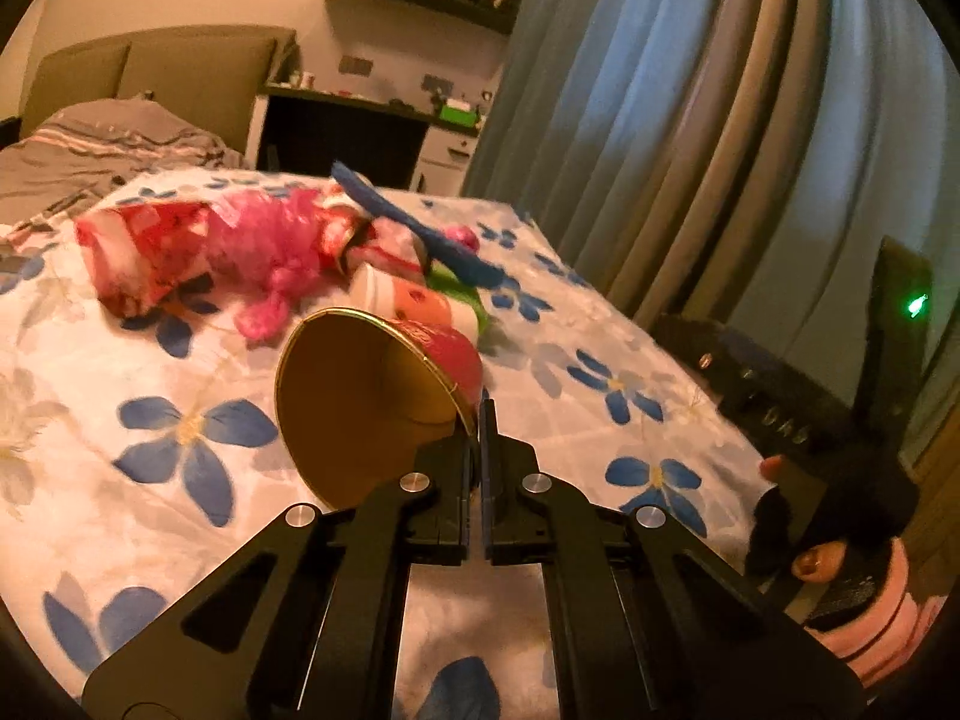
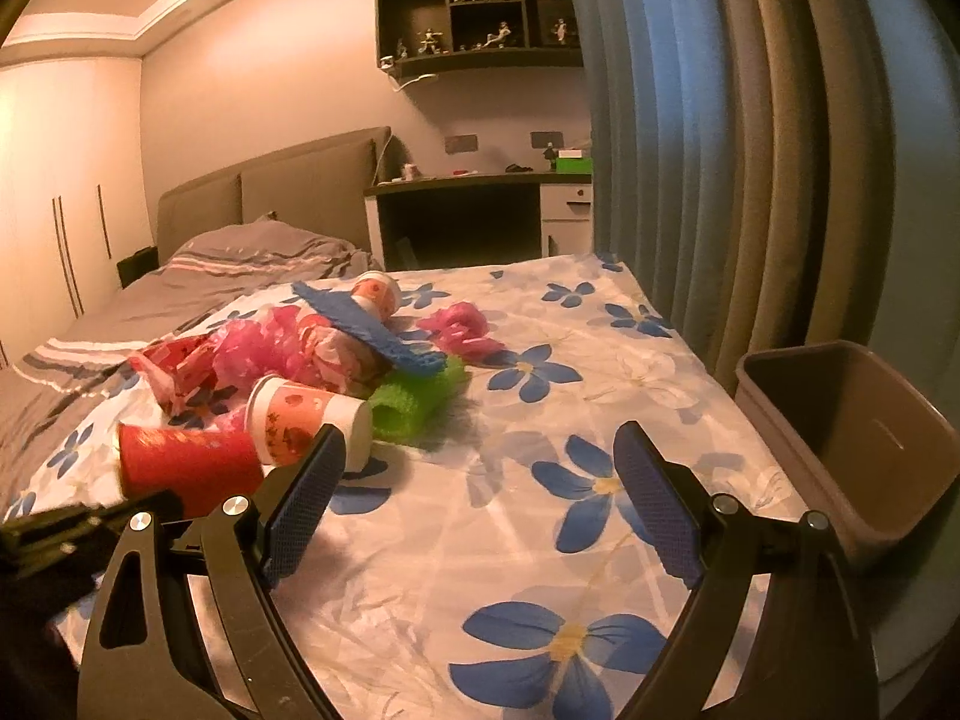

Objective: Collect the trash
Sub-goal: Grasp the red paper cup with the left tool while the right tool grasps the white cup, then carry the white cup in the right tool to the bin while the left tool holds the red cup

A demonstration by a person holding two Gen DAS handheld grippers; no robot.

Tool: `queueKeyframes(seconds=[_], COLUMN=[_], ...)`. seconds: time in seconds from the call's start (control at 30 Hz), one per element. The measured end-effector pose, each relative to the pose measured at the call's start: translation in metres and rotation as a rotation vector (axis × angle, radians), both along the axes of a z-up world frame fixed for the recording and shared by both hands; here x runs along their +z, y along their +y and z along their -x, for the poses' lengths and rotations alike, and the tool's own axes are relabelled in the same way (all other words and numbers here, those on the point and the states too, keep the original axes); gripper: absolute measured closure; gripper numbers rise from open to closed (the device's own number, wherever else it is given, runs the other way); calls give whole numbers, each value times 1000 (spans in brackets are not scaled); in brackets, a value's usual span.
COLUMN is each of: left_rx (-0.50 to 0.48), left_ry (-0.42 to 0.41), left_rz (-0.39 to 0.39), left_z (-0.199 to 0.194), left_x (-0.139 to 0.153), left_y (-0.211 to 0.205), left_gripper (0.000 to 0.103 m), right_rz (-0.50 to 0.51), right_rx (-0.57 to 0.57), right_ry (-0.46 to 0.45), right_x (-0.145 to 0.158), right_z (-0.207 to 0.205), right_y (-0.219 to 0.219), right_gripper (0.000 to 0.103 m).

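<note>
A bed covered by a white sheet with blue flowers (image 2: pixel 540 540) fills both views, with tall blue-grey curtains (image 2: pixel 750 150) along its right edge. Just beside the bed's right edge stands an open brown bin (image 2: pixel 852 420), seen in the right wrist view. Near the middle of the sheet lies a heap of trash: crumpled pink and red wrappers (image 2: pixel 258 354), a blue mesh strip (image 2: pixel 372 330) lying across the heap, a green mesh roll (image 2: pixel 414 402) beside it, and a white cup with orange print (image 2: pixel 306 420) on its side. A red paper cup with a gold inside (image 1: pixel 372 396) lies on its side nearest the cameras, its open mouth facing the left wrist view. The left gripper (image 1: pixel 478 420) is clenched on the rim of the red paper cup, its jaws pressed together with the rim between them. The right gripper (image 2: pixel 480 510) hangs above bare sheet, released, its blue-padded jaws spread wide and grasping nothing
</note>
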State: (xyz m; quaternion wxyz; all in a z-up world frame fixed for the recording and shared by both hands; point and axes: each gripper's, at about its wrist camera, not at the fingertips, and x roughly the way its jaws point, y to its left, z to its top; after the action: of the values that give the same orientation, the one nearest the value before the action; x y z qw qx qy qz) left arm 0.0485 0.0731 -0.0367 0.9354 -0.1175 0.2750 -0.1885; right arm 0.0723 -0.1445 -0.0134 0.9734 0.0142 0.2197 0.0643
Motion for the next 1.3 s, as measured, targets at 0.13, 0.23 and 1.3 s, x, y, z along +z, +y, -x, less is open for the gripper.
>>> queueKeyframes(seconds=[0.13, 0.23, 1.3], left_rx=[85, 142, 269], left_ry=[-21, -20, -7], left_rz=[0, 4, 48], left_z=[4, 3, -17], left_x=[7, 7, 0], left_y=[21, 36, 90], left_gripper=[101, 101, 101], right_rz=[11, 19, 198], right_rx=[30, 65, 21], right_ry=[13, 33, 168], right_x=[-4, -9, -38], right_z=[-4, -9, -75], right_y=[15, 30, 111], right_gripper=[15, 15, 86])
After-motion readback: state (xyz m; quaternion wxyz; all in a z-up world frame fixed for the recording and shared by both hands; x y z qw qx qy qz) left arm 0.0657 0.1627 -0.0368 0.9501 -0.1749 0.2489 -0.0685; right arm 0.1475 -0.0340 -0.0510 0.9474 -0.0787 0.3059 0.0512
